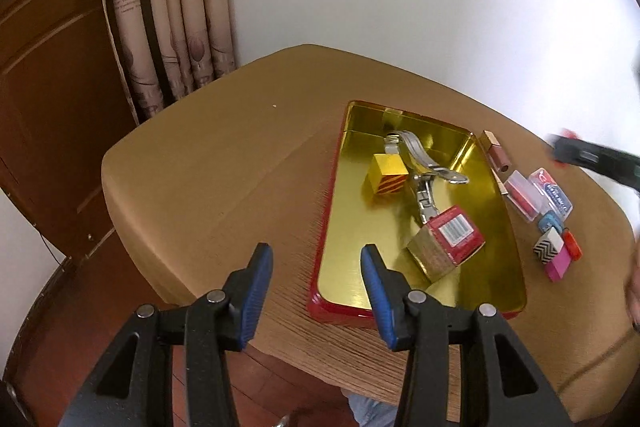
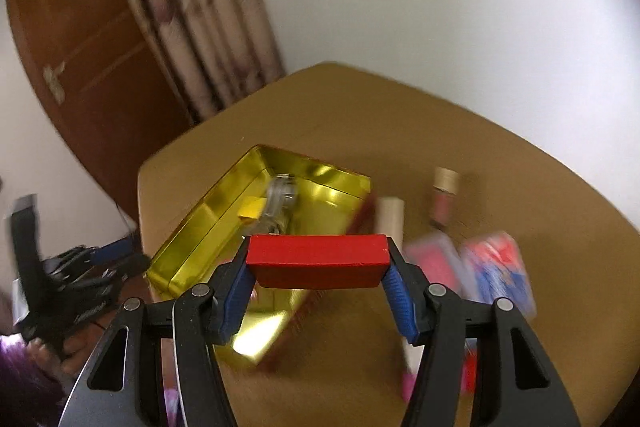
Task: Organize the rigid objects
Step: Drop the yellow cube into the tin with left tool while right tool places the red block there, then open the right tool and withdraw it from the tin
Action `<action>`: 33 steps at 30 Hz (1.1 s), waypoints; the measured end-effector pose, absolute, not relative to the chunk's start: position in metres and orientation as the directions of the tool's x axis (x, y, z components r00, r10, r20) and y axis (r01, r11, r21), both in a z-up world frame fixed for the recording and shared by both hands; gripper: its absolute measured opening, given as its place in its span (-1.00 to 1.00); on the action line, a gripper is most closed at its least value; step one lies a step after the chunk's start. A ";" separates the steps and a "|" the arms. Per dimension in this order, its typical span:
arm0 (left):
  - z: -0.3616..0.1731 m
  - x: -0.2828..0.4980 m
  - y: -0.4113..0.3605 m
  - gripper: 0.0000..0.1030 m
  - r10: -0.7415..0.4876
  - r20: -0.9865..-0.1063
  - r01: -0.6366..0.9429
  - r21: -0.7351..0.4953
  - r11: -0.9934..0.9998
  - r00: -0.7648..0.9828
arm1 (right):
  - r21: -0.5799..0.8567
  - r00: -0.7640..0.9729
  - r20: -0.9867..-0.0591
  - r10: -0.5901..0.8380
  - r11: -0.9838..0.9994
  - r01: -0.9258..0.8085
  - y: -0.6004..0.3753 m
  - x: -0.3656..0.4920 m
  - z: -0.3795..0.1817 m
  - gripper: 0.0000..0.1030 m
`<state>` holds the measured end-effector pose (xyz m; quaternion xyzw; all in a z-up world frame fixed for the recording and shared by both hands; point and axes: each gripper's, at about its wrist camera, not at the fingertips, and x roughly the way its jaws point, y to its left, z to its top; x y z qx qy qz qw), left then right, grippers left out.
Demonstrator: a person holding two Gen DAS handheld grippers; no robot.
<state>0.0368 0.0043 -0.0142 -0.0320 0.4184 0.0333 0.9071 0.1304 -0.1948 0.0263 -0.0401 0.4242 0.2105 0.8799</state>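
Right wrist view: the right gripper [image 2: 318,267] clamps a red block [image 2: 318,254] at frame centre, above the gold tin [image 2: 192,227], which looks blurred. Left wrist view: the left gripper [image 1: 316,287] gapes empty, lower centre, beside the tin's near corner.

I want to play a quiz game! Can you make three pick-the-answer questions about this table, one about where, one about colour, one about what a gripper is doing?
1. Where is the striped yellow block?
A in the gold tray
B on the floor
C on the curtain

2. What colour is the block in the right hand-held gripper?
A green
B red
C white

3. The left hand-held gripper is:
A open and empty
B squeezing a bottle
C holding a spoon

Answers: 1 A, it sits inside the tray; 2 B, plainly red; 3 A, nothing lies between its fingers.
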 end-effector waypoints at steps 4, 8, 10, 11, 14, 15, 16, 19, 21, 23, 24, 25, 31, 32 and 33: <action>-0.018 0.038 0.003 -0.09 0.014 -0.772 -0.067 -0.038 0.997 0.636 | 0.009 0.507 -0.822 0.259 0.896 -0.444 -0.157 0.173 -0.001 0.09; -0.017 0.040 0.001 -0.09 -0.002 -0.777 -0.038 -0.034 0.999 0.629 | -0.034 0.483 -0.852 0.203 0.898 -0.438 -0.145 0.199 -0.020 0.09; -0.017 0.040 0.001 -0.09 -0.006 -0.775 -0.035 -0.036 0.999 0.632 | -0.012 0.455 -0.866 0.208 0.901 -0.434 -0.144 0.210 -0.027 0.10; -0.017 0.041 0.002 -0.09 -0.012 -0.776 -0.031 -0.040 0.999 0.630 | -0.011 0.453 -0.868 0.201 0.906 -0.424 -0.143 0.213 -0.029 0.11; -0.019 0.044 0.005 -0.09 -0.018 -0.785 -0.034 -0.050 0.998 0.619 | 0.002 0.473 -0.855 0.211 0.915 -0.404 -0.146 0.218 -0.026 0.12; -0.021 0.045 0.006 -0.09 -0.019 -0.790 -0.036 -0.053 0.998 0.613 | 0.022 0.485 -0.844 0.229 0.919 -0.394 -0.151 0.215 -0.022 0.13; -0.022 0.045 0.007 -0.09 -0.022 -0.794 -0.038 -0.056 0.998 0.608 | 0.053 0.504 -0.824 0.259 0.921 -0.387 -0.159 0.209 -0.015 0.14; -0.023 0.045 0.007 -0.09 -0.029 -0.801 -0.039 -0.065 0.997 0.599 | 0.096 0.568 -0.767 0.298 0.929 -0.359 -0.181 0.184 0.002 0.17; -0.021 0.042 0.004 -0.09 -0.020 -0.791 -0.036 -0.053 0.998 0.611 | 0.133 0.627 -0.716 0.309 0.941 -0.311 -0.211 0.154 0.015 0.21; -0.018 0.040 0.000 -0.09 -0.006 -0.781 -0.028 -0.030 0.999 0.624 | 0.141 0.685 -0.680 0.262 0.963 -0.229 -0.248 0.118 0.016 0.33; -0.017 0.037 -0.004 -0.09 -0.005 -0.774 -0.017 -0.020 1.000 0.634 | 0.123 0.704 -0.678 0.214 0.976 -0.178 -0.267 0.098 0.013 0.40; -0.016 0.036 -0.007 -0.09 -0.005 -0.769 -0.009 -0.014 1.000 0.639 | 0.102 0.711 -0.682 0.171 0.985 -0.139 -0.279 0.081 0.008 0.40; -0.013 0.024 -0.038 -0.09 -0.052 -0.757 0.110 0.026 0.994 0.651 | -0.108 0.667 -0.715 -0.211 0.975 0.193 -0.374 -0.022 -0.047 0.47; -0.010 0.022 -0.048 -0.09 -0.073 -0.759 0.149 0.032 0.988 0.647 | -0.167 0.631 -0.719 -0.293 0.953 0.252 -0.390 -0.032 -0.058 0.47; -0.007 0.019 -0.056 -0.09 -0.095 -0.757 0.182 0.032 0.983 0.647 | -0.208 0.603 -0.716 -0.351 0.932 0.295 -0.404 -0.041 -0.068 0.47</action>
